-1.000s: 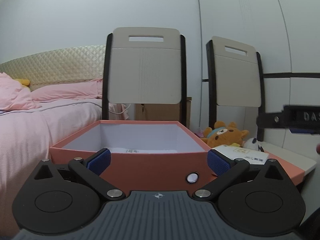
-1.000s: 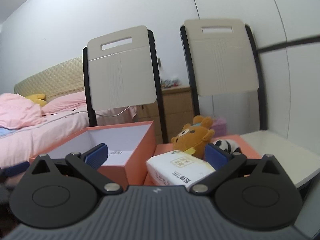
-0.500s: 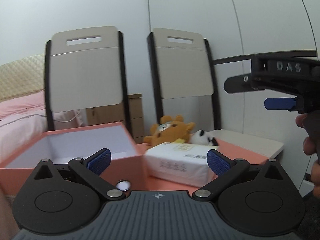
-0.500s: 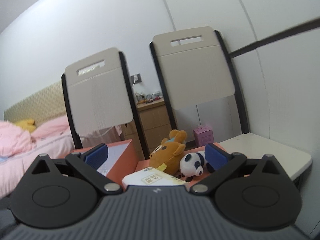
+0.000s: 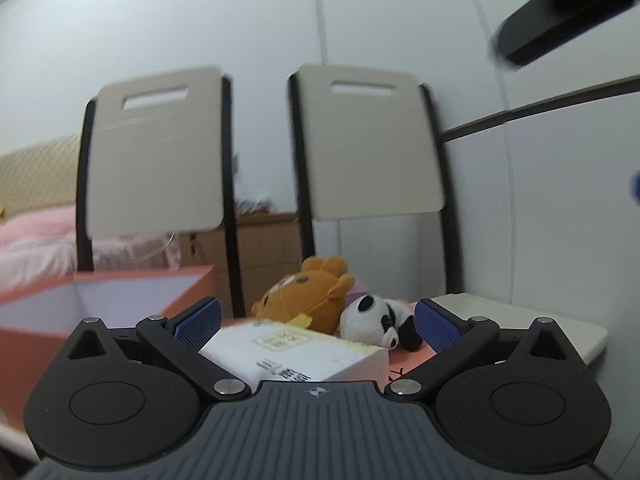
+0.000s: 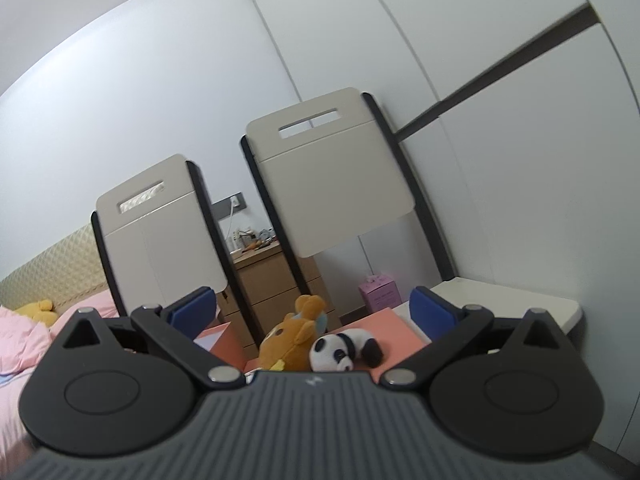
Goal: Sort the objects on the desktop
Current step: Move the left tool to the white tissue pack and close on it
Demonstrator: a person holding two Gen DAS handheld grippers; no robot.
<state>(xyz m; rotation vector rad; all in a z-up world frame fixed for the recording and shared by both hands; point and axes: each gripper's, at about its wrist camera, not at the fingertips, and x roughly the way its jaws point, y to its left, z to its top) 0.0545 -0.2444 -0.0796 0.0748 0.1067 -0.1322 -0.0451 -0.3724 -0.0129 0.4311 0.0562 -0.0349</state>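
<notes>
A white tissue pack [image 5: 296, 350] lies on the orange lid [image 5: 412, 360], close in front of my left gripper [image 5: 318, 322], which is open and empty. Behind the pack lie a brown bear plush [image 5: 308, 300] and a small panda plush [image 5: 380, 320]. The open orange box [image 5: 120, 300] stands to the left. My right gripper [image 6: 312, 312] is open and empty, raised above the bear [image 6: 290, 342] and panda [image 6: 340, 350]; part of it shows blurred at the top right of the left wrist view [image 5: 560, 16].
Two beige folding chairs [image 5: 156, 160] [image 5: 372, 144] lean on the wall behind the table [image 5: 520, 320]. A wooden cabinet [image 6: 272, 280] and a pink carton [image 6: 380, 296] stand behind them. A bed with pink bedding [image 6: 24, 344] lies to the left.
Both grippers swung to the right and tilted up. The box slid to the left of the views and the plush toys came to the middle. The right gripper rose higher.
</notes>
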